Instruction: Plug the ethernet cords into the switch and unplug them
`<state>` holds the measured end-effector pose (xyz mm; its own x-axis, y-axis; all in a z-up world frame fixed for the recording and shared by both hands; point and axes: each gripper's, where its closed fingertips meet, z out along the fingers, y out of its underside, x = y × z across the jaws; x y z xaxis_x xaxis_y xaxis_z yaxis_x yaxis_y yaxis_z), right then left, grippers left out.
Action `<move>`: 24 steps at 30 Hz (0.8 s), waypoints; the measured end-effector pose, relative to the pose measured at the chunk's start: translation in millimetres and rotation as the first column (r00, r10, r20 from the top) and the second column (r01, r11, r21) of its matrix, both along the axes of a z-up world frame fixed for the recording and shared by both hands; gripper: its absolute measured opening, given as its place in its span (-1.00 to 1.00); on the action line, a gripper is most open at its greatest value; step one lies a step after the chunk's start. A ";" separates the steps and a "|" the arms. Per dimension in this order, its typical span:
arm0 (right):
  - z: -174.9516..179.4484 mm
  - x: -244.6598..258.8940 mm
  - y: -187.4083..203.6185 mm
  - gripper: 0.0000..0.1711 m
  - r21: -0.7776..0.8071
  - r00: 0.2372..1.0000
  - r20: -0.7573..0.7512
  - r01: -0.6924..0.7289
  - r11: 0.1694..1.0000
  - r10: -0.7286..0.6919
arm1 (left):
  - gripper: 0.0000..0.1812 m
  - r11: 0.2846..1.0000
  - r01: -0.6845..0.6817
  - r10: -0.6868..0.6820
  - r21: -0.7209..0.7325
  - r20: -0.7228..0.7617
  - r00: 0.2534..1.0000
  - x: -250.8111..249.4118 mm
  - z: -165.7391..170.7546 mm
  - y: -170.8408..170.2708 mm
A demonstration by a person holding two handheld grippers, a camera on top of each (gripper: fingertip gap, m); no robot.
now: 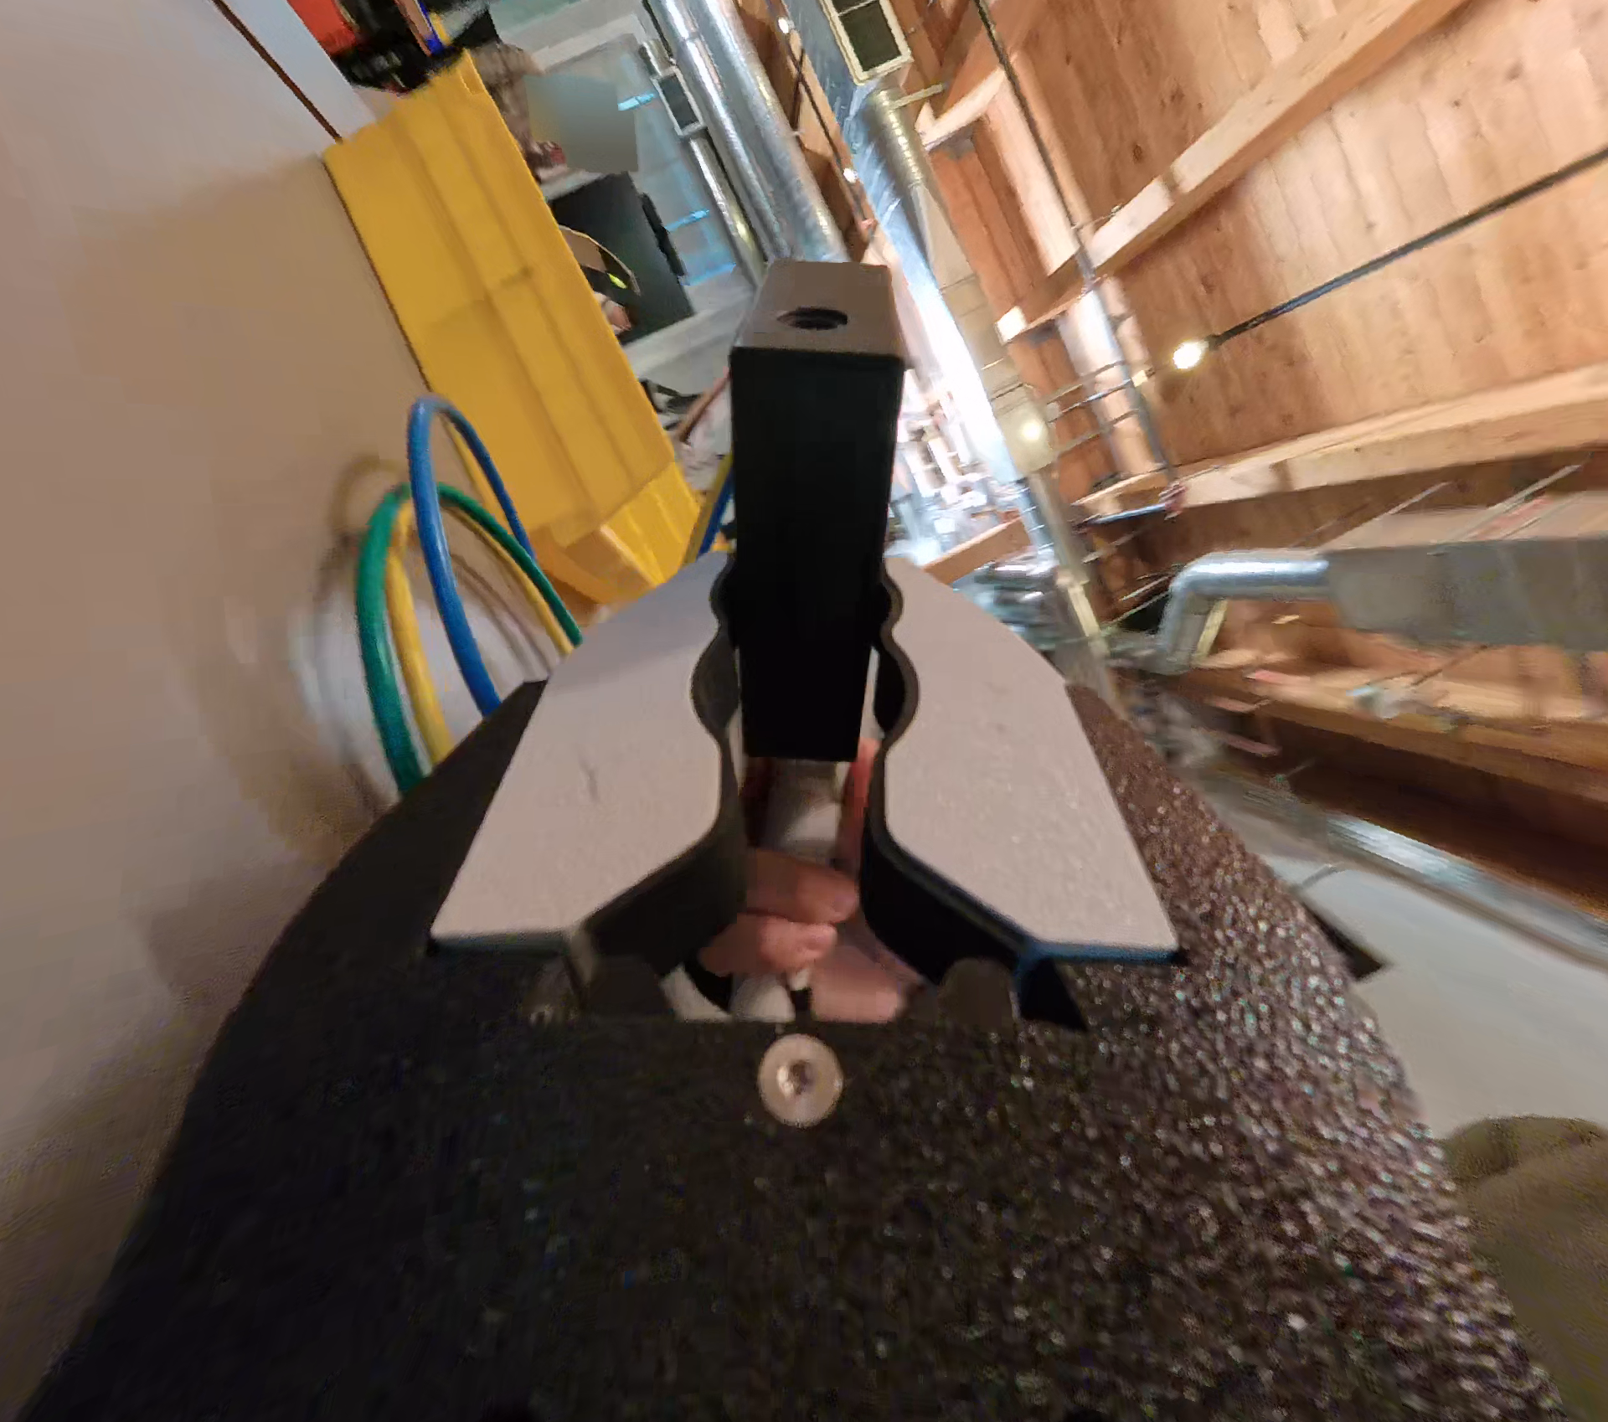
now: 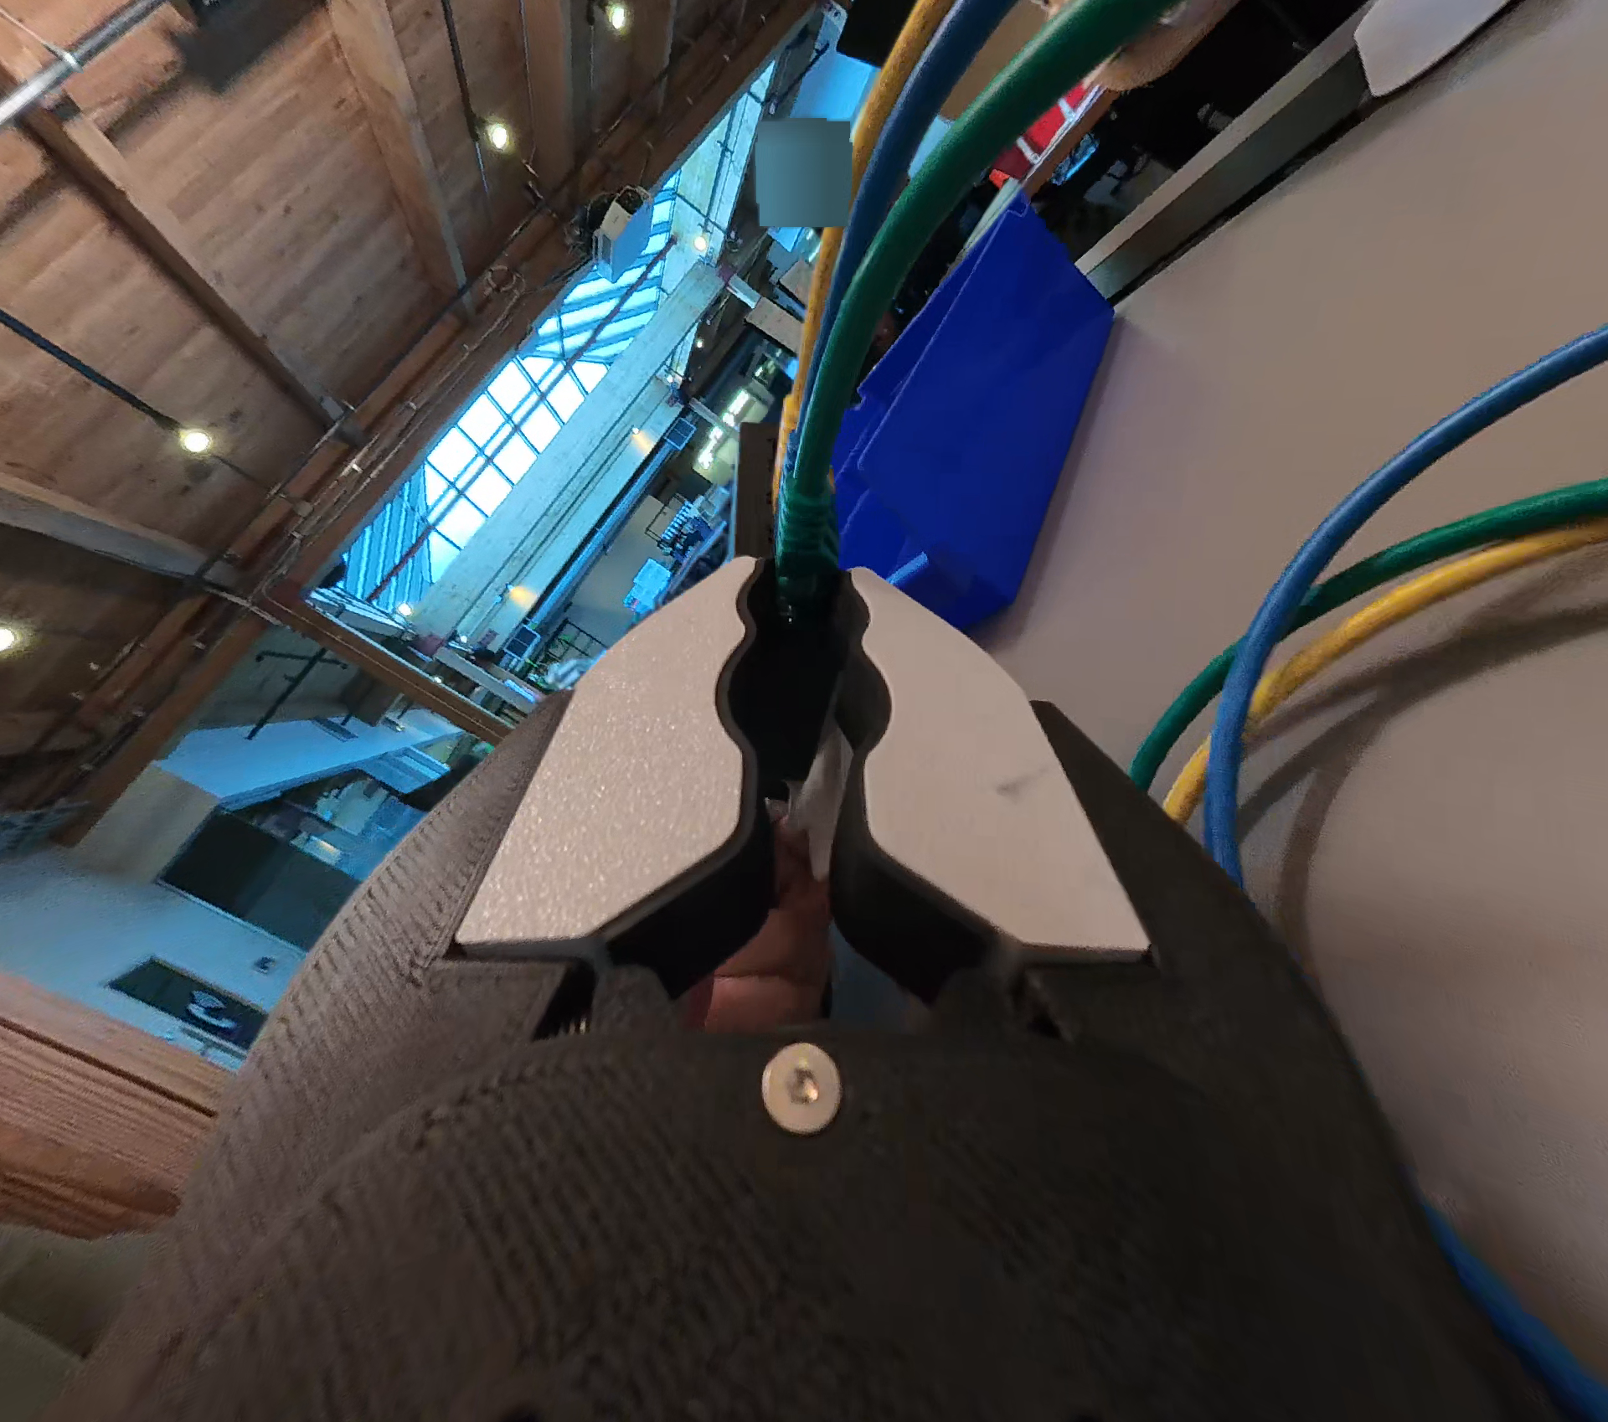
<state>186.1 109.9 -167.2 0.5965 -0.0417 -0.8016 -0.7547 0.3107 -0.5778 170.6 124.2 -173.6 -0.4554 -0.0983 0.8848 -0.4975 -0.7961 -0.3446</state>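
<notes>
Black and boxy, the switch (image 1: 814,510) stands on end between the left gripper (image 1: 805,649) fingers, which are closed on its lower half; its far end with a round hole sticks well out past the tips. Blue, green and yellow cords (image 1: 409,597) loop over the table (image 1: 130,423) to the left, near a yellow bin (image 1: 513,353). No ports show from this side, so I cannot tell which are filled. The grip sits low on a long body: a sideways push from a plug could lever the switch round or slide it out of the pads.

Seen from the right wrist, the right gripper (image 2: 805,588) is nearly closed on the green plug (image 2: 805,536), the green cord (image 2: 1001,119) arching away above. Yellow and blue cords run alongside it toward the switch (image 2: 755,493), a dark edge just beyond the tips; whether the green plug is seated is hidden. A blue bin (image 2: 974,440) stands on the table (image 2: 1392,423) behind. Risks, as I judge them: pulling without pressing the latch would drag the switch, and the neighbouring cords could snag or be tugged loose.
</notes>
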 end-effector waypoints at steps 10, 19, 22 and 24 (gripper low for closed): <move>5.5 -3.1 -2.6 -0.84 0.048 0.999 -0.037 -0.006 0.999 0.008 | -0.70 0.999 0.034 -0.036 0.038 0.046 0.998 -4.3 5.0 -3.5; 3.9 -2.3 -7.3 -0.84 -0.095 0.995 0.097 0.008 0.995 0.001 | -0.70 0.984 0.124 -0.127 -0.125 -0.020 0.992 -5.1 1.4 -8.9; 9.6 -2.7 -7.7 -0.85 0.055 0.999 -0.019 -0.027 0.998 0.028 | -0.70 0.996 0.051 -0.057 0.073 0.077 0.995 -5.8 4.6 -10.3; 10.3 -5.1 -6.3 -0.84 0.040 1.000 -0.001 -0.030 0.999 0.030 | -0.71 0.995 0.058 -0.065 0.080 0.084 0.994 -7.7 7.5 -8.9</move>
